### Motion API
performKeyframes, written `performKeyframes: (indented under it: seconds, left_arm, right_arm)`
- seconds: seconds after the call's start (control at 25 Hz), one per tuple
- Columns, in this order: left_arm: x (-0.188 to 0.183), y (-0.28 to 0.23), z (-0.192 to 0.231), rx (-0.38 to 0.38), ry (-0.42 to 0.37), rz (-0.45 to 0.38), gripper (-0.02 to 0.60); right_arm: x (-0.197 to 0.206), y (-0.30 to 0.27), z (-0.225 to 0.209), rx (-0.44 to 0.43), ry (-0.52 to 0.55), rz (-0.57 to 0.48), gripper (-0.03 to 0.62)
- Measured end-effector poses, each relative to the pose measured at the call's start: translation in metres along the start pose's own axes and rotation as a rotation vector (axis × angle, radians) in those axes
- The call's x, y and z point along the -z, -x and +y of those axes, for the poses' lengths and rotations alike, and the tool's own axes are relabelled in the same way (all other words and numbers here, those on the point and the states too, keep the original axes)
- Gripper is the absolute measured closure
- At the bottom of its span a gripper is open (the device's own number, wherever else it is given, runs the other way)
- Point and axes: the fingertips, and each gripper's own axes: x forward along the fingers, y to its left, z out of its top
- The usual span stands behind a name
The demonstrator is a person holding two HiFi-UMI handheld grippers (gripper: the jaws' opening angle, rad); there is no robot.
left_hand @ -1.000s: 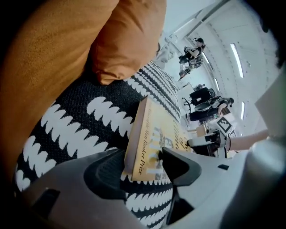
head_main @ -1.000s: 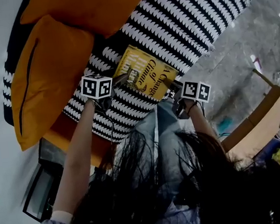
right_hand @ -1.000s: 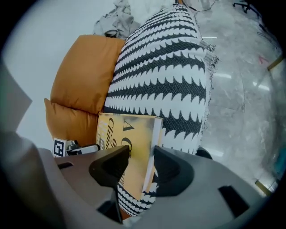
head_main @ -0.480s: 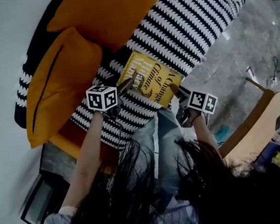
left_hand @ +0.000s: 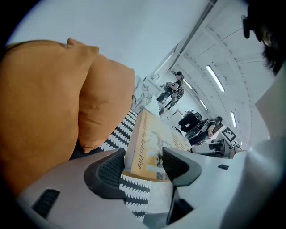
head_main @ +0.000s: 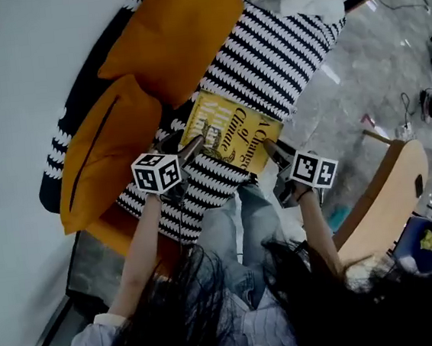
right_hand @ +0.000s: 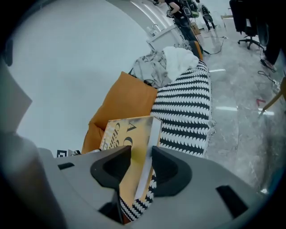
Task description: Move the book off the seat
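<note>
Closing just now on book edge, right gripper apparently mirrors left gripper.

My left gripper grips a corner of the yellow book. Of my 2 black ribbed pads, 1 sits on the left beside the printed spine and the other presses on the front cover. The book slopes up and away from me. Below it lies the black-and-white striped seat cover. A big orange cushion fills the left, touching a smaller one. Above is a pale wall. Far off, people stand under ceiling strip lights.
</note>
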Motion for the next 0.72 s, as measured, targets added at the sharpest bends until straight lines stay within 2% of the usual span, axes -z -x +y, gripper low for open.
performKeyframes:
  seconds: [0.24,0.4,0.72]
  left_arm:
    - [-0.042,0.046,-0.048,0.007,-0.080,-0.054,0.307]
    - [-0.061,0.072,-0.072,0.016,-0.105,-0.091,0.307]
    - [-0.069,0.100,-0.119,0.059,-0.132,-0.151,0.307]
  right_arm:
    - [-0.023,0.051,0.046,-0.030,0.063,-0.071,0.437]
    - [-0.030,0.079,0.070,-0.020,0.100,-0.121,0.437]
    - [-0.030,0.138,0.091,0.008,0.129,-0.212,0.442]
